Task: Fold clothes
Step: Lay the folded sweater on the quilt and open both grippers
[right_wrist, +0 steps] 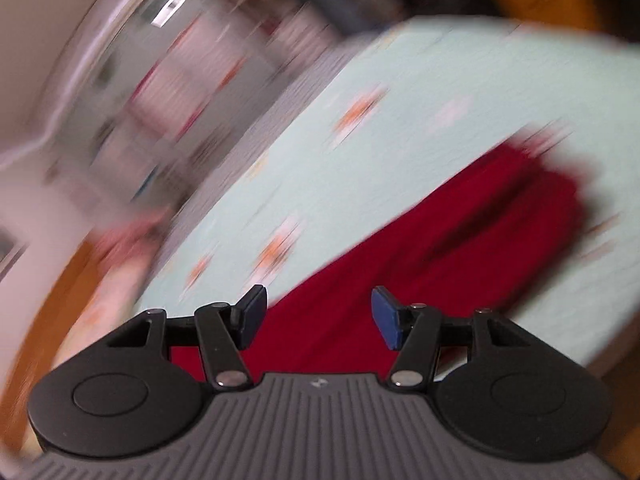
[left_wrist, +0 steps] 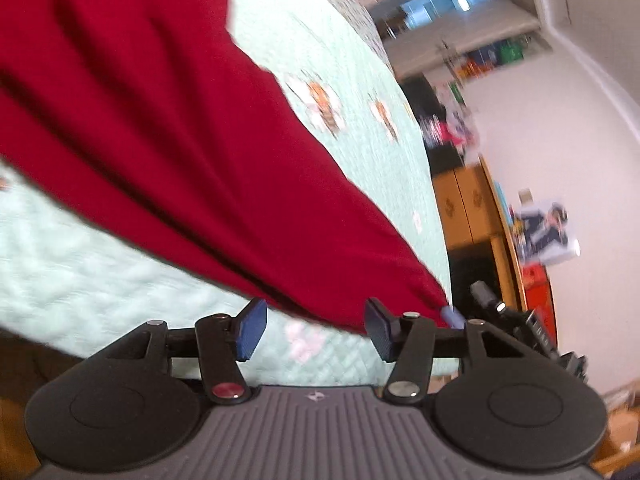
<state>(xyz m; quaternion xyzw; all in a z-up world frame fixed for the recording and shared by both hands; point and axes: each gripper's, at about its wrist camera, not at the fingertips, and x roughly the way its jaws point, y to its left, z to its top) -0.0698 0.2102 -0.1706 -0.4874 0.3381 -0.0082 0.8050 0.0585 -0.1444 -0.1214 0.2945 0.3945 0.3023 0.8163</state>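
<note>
Both hand-held grippers [left_wrist: 316, 330] [right_wrist: 318, 318] open, red garment [left_wrist: 160, 140] unheld

Bedroom: quilted bedspread [left_wrist: 352, 80], wooden cabinet [left_wrist: 468, 208]

Motion blur smears the shelves [right_wrist: 168, 92]; the red garment [left_wrist: 132, 120] runs off-frame.

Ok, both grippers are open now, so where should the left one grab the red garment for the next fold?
Probably the tapered corner of the red garment, just beyond the open left gripper, near the edge of the mint quilt. The cloth narrows to a thin point there, so come in low from the near side and pinch across it.
</note>
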